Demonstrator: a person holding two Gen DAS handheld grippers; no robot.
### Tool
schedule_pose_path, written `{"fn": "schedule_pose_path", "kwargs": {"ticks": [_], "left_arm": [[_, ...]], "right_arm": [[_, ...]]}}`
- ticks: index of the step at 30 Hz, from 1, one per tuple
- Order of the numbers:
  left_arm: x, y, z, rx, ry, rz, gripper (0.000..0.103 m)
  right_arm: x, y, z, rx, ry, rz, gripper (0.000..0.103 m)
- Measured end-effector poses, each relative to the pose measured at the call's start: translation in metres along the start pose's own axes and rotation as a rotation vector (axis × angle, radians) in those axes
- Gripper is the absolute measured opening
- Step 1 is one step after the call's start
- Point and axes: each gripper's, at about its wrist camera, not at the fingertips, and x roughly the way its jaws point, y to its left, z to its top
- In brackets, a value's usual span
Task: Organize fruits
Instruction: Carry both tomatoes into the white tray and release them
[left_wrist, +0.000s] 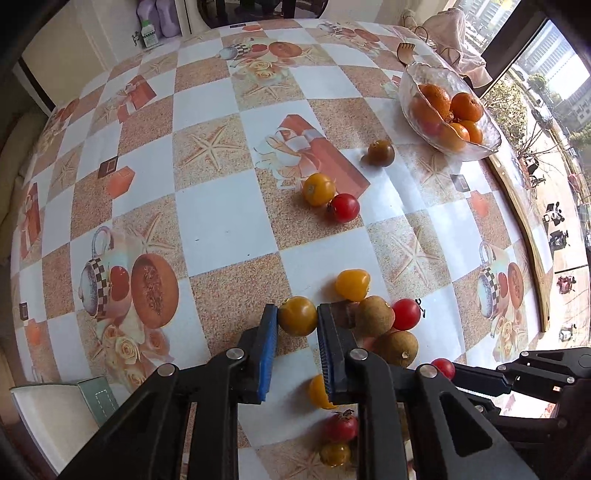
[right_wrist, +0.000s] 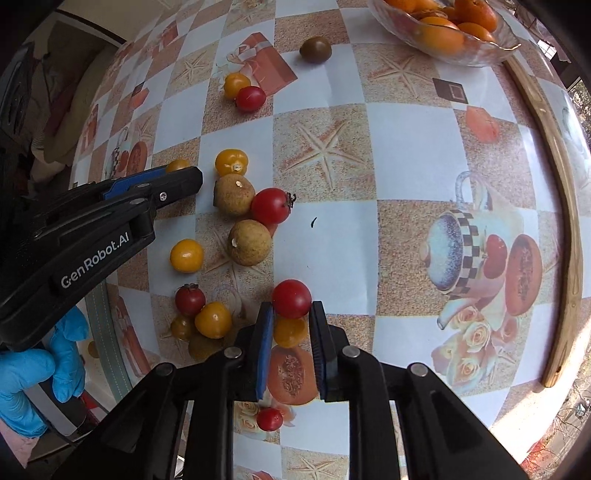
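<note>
Clamping tomatoes, each tool (left_wrist: 297, 318) (right_wrist: 291, 314) works a checkered tablecloth (left_wrist: 221, 221) by windows (left_wrist: 546, 110).

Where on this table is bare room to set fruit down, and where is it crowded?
Free: the checkered cloth left of the yellow-and-red tomato pair, and the stretch between the starfish print and the wooden strip. Crowded: the fruit cluster by both grippers.

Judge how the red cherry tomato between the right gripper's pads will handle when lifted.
The red cherry tomato is round and glossy, so it may slip or roll free. It sits near the pad tips of the right gripper, a marginal hold. Thin-skinned; hard squeezing could split it.
</note>
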Motion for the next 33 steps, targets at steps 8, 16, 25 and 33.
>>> {"fn": "schedule_pose_path", "kwargs": {"ticks": [8, 16, 25, 33], "left_arm": [[-0.038, 0.020, -0.033, -0.043, -0.042, -0.007, 0.023], [-0.066, 0.060, -0.080, -0.111, -0.061, 0.016, 0.023], [-0.090, 0.107, -0.137, -0.207, -0.075, 0.051, 0.023], [-0.103, 0.162, -0.186, -0.332, -0.082, 0.094, 0.023]], "right_arm": [[-0.009, -0.003, -0.005, -0.006, -0.015, -0.003, 0.021], [-0.017, 0.004, -0.024, -0.030, -0.027, -0.018, 0.021], [-0.016, 0.057, -0.031, -0.124, -0.020, -0.029, 0.021], [-0.004, 0.133, -0.031, -0.258, -0.003, -0.017, 0.021]]}}
